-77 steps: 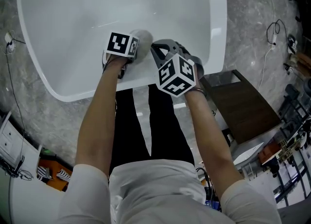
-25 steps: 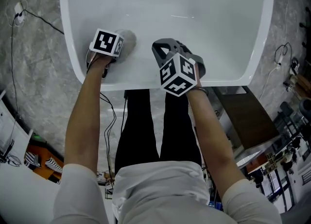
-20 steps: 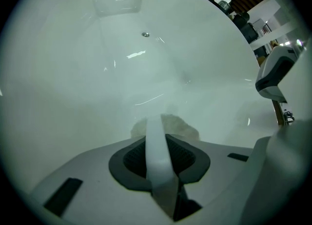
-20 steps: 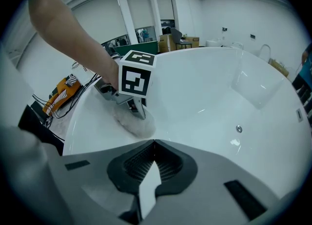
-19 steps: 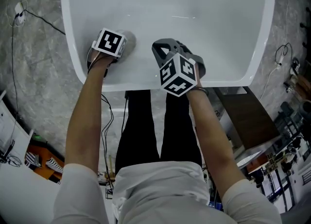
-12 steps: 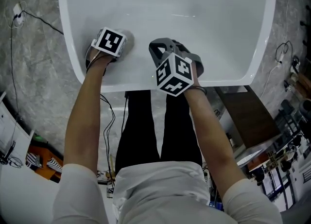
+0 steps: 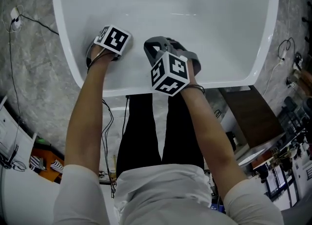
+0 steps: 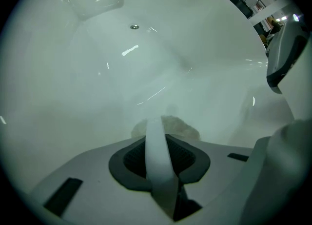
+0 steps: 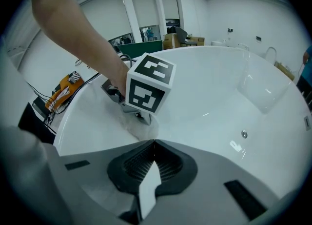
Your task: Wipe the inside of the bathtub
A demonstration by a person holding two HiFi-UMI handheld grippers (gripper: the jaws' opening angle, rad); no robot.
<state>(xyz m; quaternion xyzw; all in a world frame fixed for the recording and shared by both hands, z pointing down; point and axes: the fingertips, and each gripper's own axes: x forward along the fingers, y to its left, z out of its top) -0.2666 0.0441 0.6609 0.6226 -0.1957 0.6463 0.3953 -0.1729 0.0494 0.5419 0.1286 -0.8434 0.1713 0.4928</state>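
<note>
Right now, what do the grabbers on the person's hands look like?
The left gripper and right gripper are grey, with dark ribbed pads inside the jaws. Each carries a white cube with black square markers. The sleeves are short and white.

No word, number or brand is showing legibly in any view. The only printed marks are sitting on the two cubes, and these are carrying black-and-white square patterns with no letters or digits: the left marker cube (image 7: pixel 113 39) on the left hand-held gripper (image 8: pixel 158 120), and the right marker cube (image 7: pixel 169 72) on the right hand-held gripper (image 9: pixel 153 142)
</note>
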